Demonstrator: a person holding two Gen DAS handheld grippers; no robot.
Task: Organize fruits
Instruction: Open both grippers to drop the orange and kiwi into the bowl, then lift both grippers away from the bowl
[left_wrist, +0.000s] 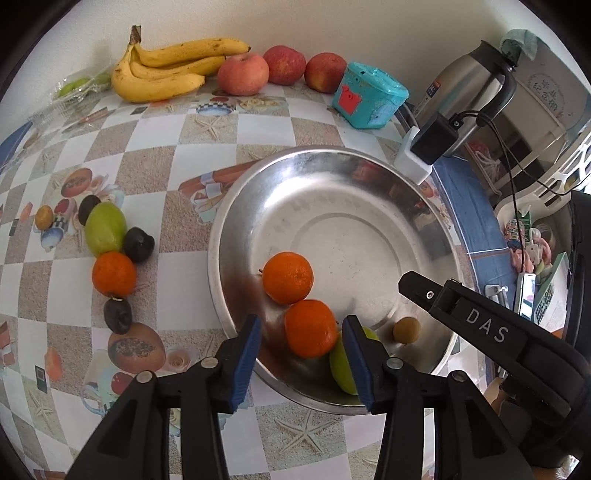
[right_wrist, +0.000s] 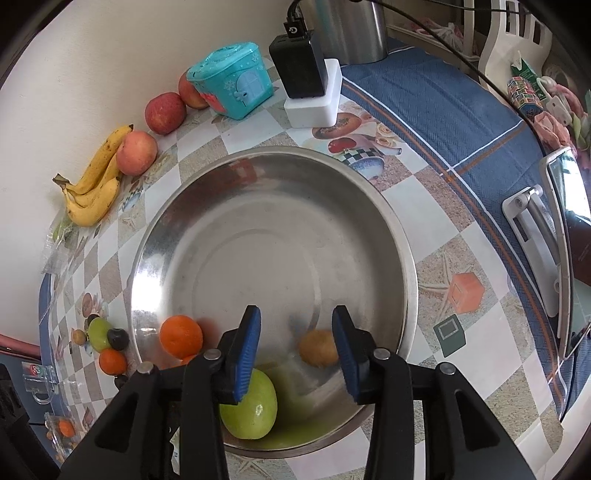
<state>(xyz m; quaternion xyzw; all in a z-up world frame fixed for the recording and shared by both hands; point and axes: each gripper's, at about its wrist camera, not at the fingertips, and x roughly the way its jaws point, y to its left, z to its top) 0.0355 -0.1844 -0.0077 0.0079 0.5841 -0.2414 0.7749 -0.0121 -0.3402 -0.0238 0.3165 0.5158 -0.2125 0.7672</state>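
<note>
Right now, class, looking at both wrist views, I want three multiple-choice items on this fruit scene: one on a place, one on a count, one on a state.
1. Where do the bananas lie?
A. in the steel basin
B. by the wall, beside an apple
C. on the blue cloth

2. How many oranges are in the steel basin?
A. one
B. two
C. four

3. How is the left gripper?
A. open, holding nothing
C. shut on a banana
B. shut on a plum

Answers:
1 B, they lie along the wall next to the pale apple.
2 B, the far orange and near orange sit inside; a third is on the table.
3 A, its jaws stand apart and grip nothing.
</note>
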